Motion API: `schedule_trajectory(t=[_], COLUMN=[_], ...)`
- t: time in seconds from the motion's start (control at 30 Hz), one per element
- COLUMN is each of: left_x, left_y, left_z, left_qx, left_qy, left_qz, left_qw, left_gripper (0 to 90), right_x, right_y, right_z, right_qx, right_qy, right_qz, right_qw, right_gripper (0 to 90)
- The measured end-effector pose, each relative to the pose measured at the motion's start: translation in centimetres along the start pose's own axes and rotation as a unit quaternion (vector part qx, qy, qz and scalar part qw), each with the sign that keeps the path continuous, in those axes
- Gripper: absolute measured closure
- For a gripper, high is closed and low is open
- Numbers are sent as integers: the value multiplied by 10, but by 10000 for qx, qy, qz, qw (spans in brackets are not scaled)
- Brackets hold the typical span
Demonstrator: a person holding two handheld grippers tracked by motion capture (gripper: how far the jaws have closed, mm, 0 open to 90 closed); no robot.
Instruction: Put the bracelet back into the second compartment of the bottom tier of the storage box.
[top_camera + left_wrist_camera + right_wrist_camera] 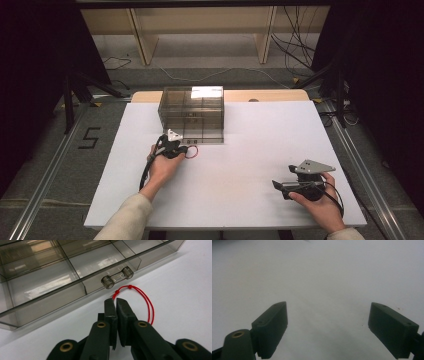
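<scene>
left tool [115, 301] pinching red cord [146, 300]

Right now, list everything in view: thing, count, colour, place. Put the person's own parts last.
Drawer box: one, smoky clear plastic, far middle of the table, with a clear bar handle on its front.
Red string loop: one, red, tied at the handle, lying on the table before the box.
Table: one, white top.
Wooden shelf frame: one, light wood, on the floor behind the table.
Cables: several, dark and white, on the floor behind.
Left hand-held gripper: one, black, shut on the red string loop, in front of the box.
Right hand-held gripper: one, black, open, above bare table near right.
</scene>
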State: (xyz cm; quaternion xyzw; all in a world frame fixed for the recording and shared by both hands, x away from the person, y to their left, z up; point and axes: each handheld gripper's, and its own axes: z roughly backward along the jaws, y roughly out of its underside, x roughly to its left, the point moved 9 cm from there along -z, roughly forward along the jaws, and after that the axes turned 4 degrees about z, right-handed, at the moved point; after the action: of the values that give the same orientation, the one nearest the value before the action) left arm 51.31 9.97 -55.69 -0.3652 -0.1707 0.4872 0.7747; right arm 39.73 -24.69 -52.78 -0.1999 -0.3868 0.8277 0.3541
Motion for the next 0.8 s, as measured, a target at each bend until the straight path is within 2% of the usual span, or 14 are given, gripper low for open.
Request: schedule_trajectory(t=[0.1, 0.2, 0.33, 0.47, 0.8], left_x=[0, 0, 0, -1, -1], left_y=[0, 0, 0, -1, -3], left_z=[0, 0, 0, 2, 5], left_qx=[4, 2, -11, -43, -75], left_qy=[-29, -44, 14, 98, 85], left_qz=[78, 39, 118, 99, 70], left_qw=[10000, 10000, 9999, 9999, 9999], left_gripper=[893, 897, 897, 898, 898], right_x=[0, 0, 0, -1, -1], right_y=[0, 0, 0, 0, 0], right_z=[0, 0, 0, 0, 0], right_qx=[3, -14, 6, 11, -21], right_qy=[2, -5, 13, 15, 8], right_qz=[-1, -6, -3, 2, -8], right_qw=[10000, 10000, 10000, 10000, 10000], right_gripper=[167, 167, 167, 168, 168])
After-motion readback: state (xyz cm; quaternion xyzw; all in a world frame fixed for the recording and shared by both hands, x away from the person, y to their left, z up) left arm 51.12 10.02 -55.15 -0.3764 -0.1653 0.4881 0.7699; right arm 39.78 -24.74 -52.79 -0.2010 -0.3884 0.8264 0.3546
